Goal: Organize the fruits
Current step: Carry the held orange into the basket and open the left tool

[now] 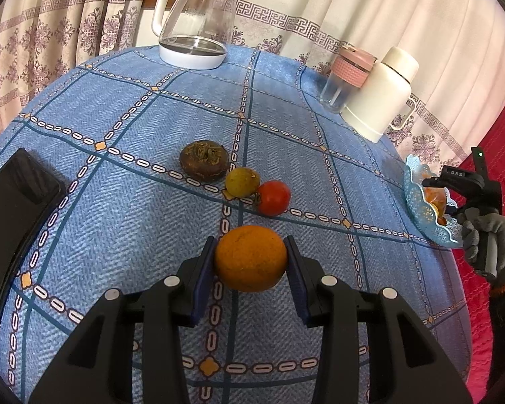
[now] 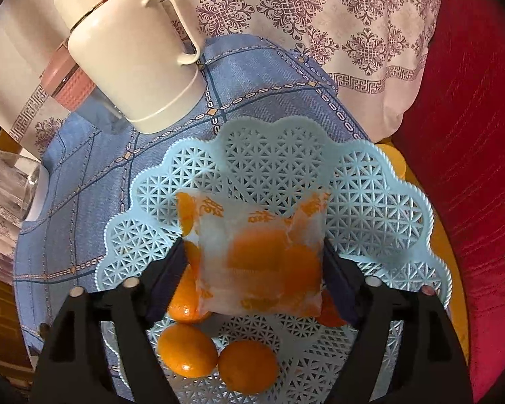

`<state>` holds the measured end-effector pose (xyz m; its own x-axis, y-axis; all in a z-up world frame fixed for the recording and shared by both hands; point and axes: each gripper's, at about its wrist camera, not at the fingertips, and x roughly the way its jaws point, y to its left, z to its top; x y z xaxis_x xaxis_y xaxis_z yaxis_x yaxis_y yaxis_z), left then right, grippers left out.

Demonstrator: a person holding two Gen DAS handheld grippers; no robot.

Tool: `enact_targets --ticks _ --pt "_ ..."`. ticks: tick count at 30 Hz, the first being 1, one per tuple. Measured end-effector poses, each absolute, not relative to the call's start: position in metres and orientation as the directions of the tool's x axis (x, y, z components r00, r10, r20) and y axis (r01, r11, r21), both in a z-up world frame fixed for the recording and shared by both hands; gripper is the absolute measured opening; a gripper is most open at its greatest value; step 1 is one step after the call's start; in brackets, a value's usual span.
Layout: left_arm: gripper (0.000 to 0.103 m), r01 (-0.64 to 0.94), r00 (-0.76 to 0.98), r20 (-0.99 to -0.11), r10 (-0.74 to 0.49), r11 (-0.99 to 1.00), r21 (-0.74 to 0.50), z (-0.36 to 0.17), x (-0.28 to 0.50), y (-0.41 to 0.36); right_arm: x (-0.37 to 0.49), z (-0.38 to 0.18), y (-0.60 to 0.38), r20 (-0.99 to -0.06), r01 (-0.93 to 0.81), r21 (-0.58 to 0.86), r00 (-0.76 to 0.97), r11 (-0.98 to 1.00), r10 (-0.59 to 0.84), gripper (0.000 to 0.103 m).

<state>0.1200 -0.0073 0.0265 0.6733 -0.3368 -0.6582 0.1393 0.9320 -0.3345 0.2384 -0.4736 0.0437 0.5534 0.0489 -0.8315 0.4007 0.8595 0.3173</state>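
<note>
- On the surface, under a blue checked cloth: kettle at far edge, white flask and pink-lidded cup at far right, black slab at left edge.
- Basket, pale blue lattice, sits at the right edge of the surface, near the flask; seen also in left wrist view.
- Left gripper: fingers clamped on orange, both pads touching its sides; orange is at the near middle of the surface.
- Right gripper over the basket, held by a gloved hand; fingers spread apart, one on each side of a clear packet of orange pieces; cannot tell if the pads touch it.
- Packet lies in the basket, on top of oranges.
- Loose oranges in the basket, nearer the camera than the packet, two touching each other.
- Beyond the held orange, a touching row: brown fruit, yellow-green fruit, red tomato.
</note>
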Motion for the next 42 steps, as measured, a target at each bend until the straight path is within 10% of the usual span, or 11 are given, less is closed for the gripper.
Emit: enact_targets --ticks 20,42 --pt "0.040 0.160 0.661 -0.677 -0.323 0.943 -0.293 0.030 0.122 -0.017 0.176 0.083 -0.464 -0.708 0.321 0.361 0.706 0.875 0.034 0.084" --pt "0.040 0.378 0.643 -0.638 -0.423 0.900 -0.215 0.081 0.122 -0.122 0.040 0.084 -0.462 -0.467 0.519 0.232 0.801 0.823 -0.373 0.085"
